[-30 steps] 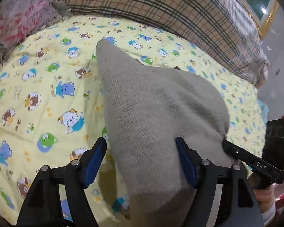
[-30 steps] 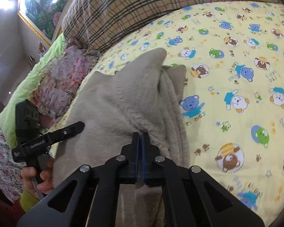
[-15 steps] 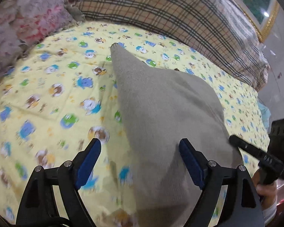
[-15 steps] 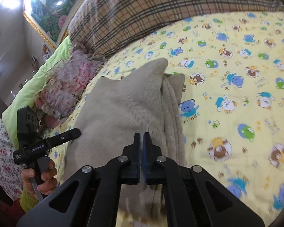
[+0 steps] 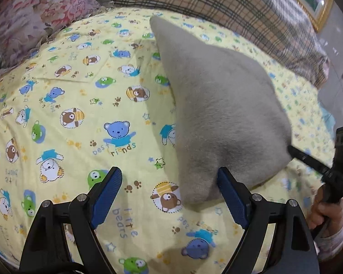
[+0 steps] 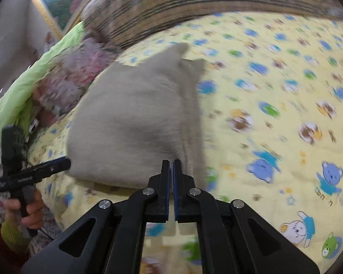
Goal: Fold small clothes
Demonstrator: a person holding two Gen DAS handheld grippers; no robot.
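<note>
The yellow bear-print quilt (image 5: 84,118) is my working ground, spread flat so a garment laid on it keeps its shape, and I place everything else by the grey knitted garment (image 5: 217,114) lying on it. Behind the garment, at the far edge of the quilt, runs the plaid bolster (image 5: 228,6), and off its far left corner sits the floral pillow (image 5: 34,11); both are clear of the cloth, so nothing crowds the fold. The garment itself rests roughly in the middle of the quilt, already doubled into a thick pad with one pointed corner reaching toward the bolster, and from the right wrist view I see stacked edges along its right side, which I judge to be folded layers. My left gripper (image 5: 169,182) hangs at the garment's near edge with its jaws wide apart and nothing between them, the right pad just beside the cloth, likely so as not to drag it. My right gripper (image 6: 170,173) sits at the garment's near right corner with its jaws drawn almost together, only a thin slit left; the view is blurred, and I cannot tell whether any cloth is pinched there, so I treat that corner as possibly caught
</note>
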